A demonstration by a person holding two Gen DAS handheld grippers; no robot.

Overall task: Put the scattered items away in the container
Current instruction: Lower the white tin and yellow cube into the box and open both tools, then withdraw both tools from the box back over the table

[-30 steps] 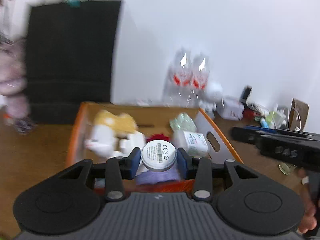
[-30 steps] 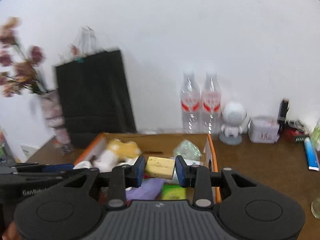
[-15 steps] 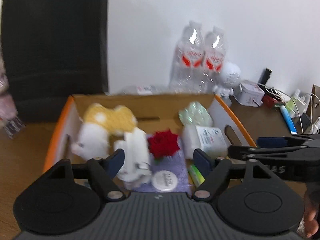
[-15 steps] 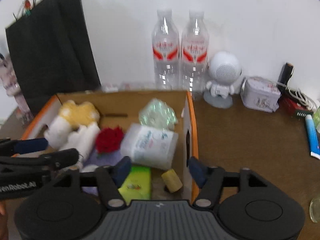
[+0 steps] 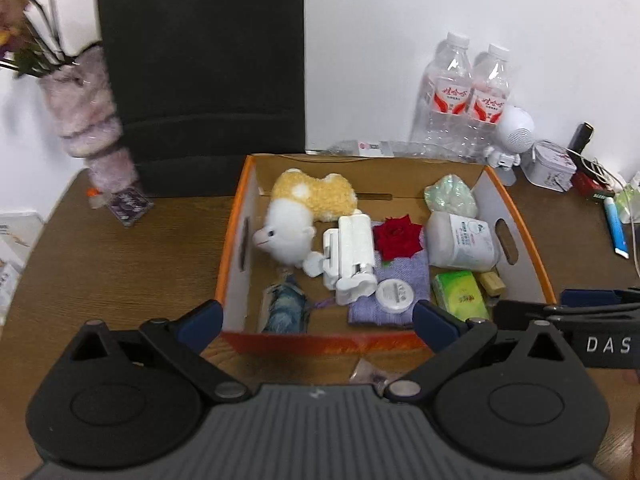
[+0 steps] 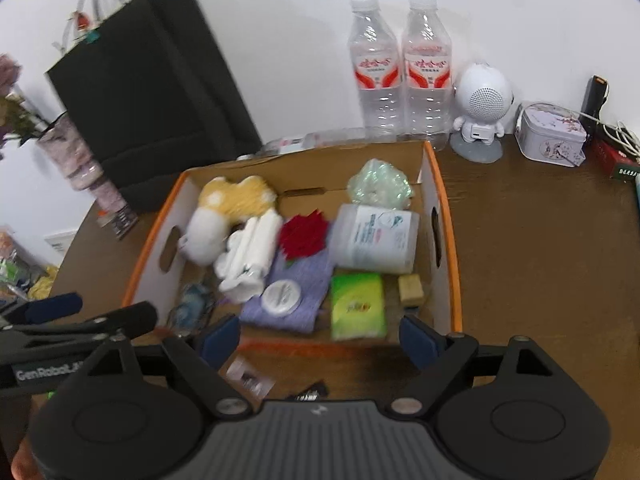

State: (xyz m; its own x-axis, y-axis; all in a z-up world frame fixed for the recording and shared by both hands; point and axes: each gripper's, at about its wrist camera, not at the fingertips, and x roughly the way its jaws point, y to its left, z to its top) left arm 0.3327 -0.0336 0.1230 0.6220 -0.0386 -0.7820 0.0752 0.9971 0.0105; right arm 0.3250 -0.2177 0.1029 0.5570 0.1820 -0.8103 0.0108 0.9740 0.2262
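Container: an orange-rimmed cardboard box (image 5: 234, 236) stands on the wooden table (image 5: 120, 272), its long axis running left to right across both views. It lies directly ahead of and below both grippers.

Contents noted: plush toy (image 5: 304, 208) at rear left; white plastic device (image 5: 352, 258) beside it; red rose (image 5: 398, 236) on a purple cloth (image 5: 404, 280); round white tin (image 5: 395, 290) resting on that cloth; wipes canister (image 5: 460, 242) lying on its side; green tissue pack (image 5: 460, 294); small tan block (image 6: 410, 288) by the right wall; a blue patterned item (image 5: 284, 306) at front left, too blurred to identify.

Left gripper (image 5: 316, 320): jaws spread wide, nothing between them, held just short of the near wall. Right gripper (image 6: 320, 338): likewise spread and empty, at the near wall.

Outstanding: small flat packets (image 6: 250, 376) lie on the table between the near wall and the grippers, outside the box. They sit immediately below the right gripper, slightly left of its centre line; in the left view a similar scrap (image 5: 366, 372) shows right of centre. Judgement: either hand can reach; the right appears marginally better aligned. Thin flat items may resist a pinch
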